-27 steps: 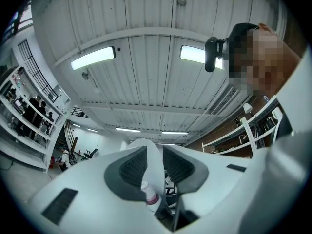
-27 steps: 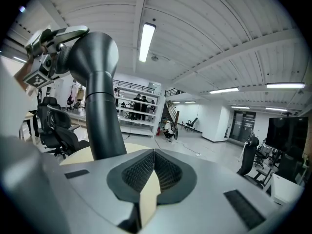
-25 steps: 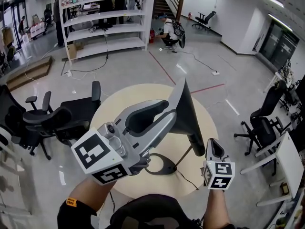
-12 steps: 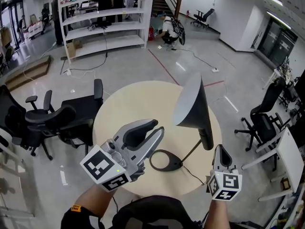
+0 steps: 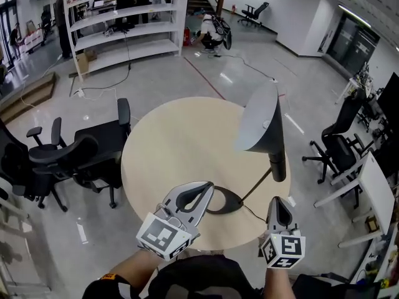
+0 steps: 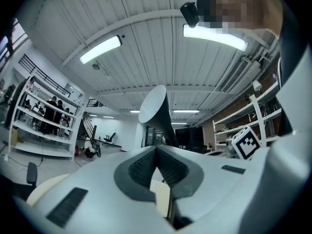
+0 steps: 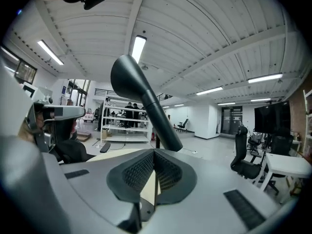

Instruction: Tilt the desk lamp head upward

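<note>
The desk lamp stands on the round beige table, its black base near the front edge. Its grey cone head rides high on the thin arm, with the mouth facing up and to the left. The head also rises ahead in the left gripper view and the right gripper view. My left gripper hangs low, just left of the base and clear of the lamp. Its jaws have just closed on nothing. My right gripper is shut and empty, right of the base at the table's edge.
Black office chairs crowd the table's left side, and more chairs stand to the right beside a white desk. White shelving and a crouching person are far across the floor.
My left gripper has dropped from beside the lamp head to the table's near edge, and its jaws have gone from open to shut. The right gripper has shifted a little.
</note>
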